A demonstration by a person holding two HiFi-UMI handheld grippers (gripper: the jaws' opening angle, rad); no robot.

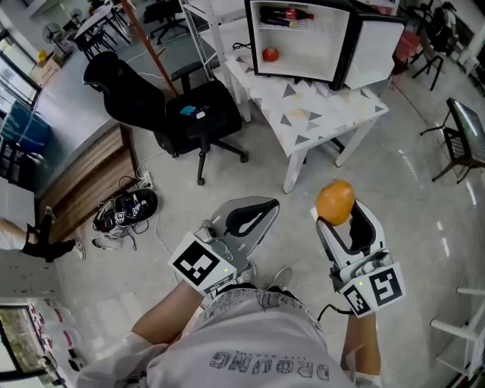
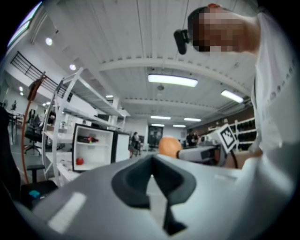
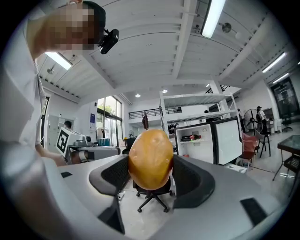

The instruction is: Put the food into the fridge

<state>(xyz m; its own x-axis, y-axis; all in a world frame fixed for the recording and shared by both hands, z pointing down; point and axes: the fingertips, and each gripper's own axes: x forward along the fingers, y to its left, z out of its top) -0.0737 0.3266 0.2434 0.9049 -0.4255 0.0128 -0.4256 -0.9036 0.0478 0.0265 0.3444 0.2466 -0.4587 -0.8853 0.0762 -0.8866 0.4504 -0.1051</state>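
Note:
My right gripper (image 1: 337, 212) is shut on a round orange-yellow fruit (image 1: 335, 201), which sits upright between the black pads (image 3: 115, 173) and fills the middle of the right gripper view (image 3: 150, 159). My left gripper (image 1: 267, 204) is shut with nothing in it; its jaw tips meet (image 2: 152, 160). Both are held low above the floor in front of me. A small white fridge (image 1: 299, 38) stands open on a white table (image 1: 326, 114) ahead. It holds a red food (image 1: 270, 54) on the lower shelf and bottles (image 1: 292, 15) above. The fridge (image 3: 206, 140) is to the right of the fruit.
A black office chair (image 1: 189, 114) stands left of the table, between me and the fridge's left side. Shoes (image 1: 125, 208) lie on the floor beside a wooden platform (image 1: 83, 174). Another dark chair (image 1: 462, 140) stands at the right. The fridge door (image 1: 375, 45) hangs open to the right.

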